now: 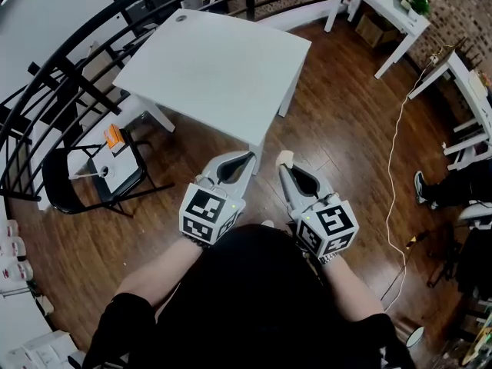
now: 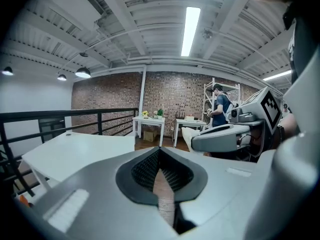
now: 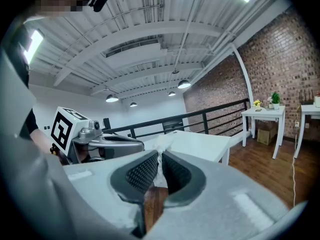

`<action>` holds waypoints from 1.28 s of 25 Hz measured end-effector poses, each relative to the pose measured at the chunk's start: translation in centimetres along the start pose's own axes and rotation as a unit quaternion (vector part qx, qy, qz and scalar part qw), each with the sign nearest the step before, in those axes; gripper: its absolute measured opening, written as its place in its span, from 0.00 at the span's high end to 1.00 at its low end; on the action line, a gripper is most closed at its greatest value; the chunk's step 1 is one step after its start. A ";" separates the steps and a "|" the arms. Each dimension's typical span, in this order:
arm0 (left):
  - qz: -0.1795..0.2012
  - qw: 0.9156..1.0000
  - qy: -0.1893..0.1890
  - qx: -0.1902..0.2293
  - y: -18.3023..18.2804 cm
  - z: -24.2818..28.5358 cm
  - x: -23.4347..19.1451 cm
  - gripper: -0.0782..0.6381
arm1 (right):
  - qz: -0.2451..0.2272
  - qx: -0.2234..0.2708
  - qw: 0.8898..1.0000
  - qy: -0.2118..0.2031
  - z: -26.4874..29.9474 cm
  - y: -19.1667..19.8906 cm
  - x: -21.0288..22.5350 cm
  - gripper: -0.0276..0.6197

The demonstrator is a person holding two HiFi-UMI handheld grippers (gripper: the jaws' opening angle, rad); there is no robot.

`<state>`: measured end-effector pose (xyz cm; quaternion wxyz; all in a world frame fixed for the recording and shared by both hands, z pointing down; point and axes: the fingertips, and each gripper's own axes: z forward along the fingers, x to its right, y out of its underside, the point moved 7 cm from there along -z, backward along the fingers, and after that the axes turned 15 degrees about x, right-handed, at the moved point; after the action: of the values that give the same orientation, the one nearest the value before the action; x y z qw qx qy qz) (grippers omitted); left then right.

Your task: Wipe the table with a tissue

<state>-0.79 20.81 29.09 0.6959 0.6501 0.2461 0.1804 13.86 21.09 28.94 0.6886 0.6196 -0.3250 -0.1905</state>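
Observation:
The white table (image 1: 215, 68) stands in front of me on the wood floor, its top bare. My right gripper (image 1: 284, 164) is shut on a small white tissue (image 1: 285, 157), held in the air just short of the table's near corner. In the right gripper view the tissue (image 3: 161, 146) sticks up between the ribbed pads, with the table (image 3: 200, 141) beyond. My left gripper (image 1: 249, 157) is shut with nothing in it, level with the right one. The left gripper view shows the table (image 2: 75, 151) at left and the right gripper (image 2: 227, 136) with the tissue (image 2: 189, 134) at its tip.
A black chair (image 1: 100, 177) with an orange item stands at the left beside a curved black railing (image 1: 69, 60). White desks (image 1: 384, 6) line the brick wall at the back right. A white cable (image 1: 393, 160) runs along the floor. A person (image 2: 219, 111) stands by distant shelves.

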 end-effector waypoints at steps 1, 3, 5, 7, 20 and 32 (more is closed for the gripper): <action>0.000 1.000 -0.003 0.000 0.0 0.2 0.2 0.88 | -0.001 0.000 1.000 -0.003 -0.2 -0.1 0.2 0.94; 0.001 1.000 -0.009 0.002 0.1 0.6 0.7 0.88 | -0.002 -0.001 1.000 -0.010 -0.5 -0.2 0.7 0.94; 0.002 1.000 -0.015 0.003 0.1 1.0 1.2 0.88 | -0.004 -0.001 1.000 -0.015 -0.8 -0.3 1.3 0.94; 0.003 1.000 -0.020 0.002 0.1 1.2 1.5 0.88 | -0.003 -0.002 1.000 -0.019 -1.1 -0.2 1.7 0.94; 0.000 1.000 -0.028 -0.003 0.9 2.4 0.7 0.88 | -0.001 -0.013 1.000 -0.022 -0.7 0.5 3.0 0.94; -0.027 0.999 -0.012 -0.019 3.1 7.0 -5.5 0.88 | -0.002 -0.051 0.999 -0.004 6.2 1.9 6.2 0.94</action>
<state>-1.04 12.26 32.98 0.7157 0.6320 0.2517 0.1583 13.75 12.74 32.19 0.7179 0.5835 -0.3162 -0.2104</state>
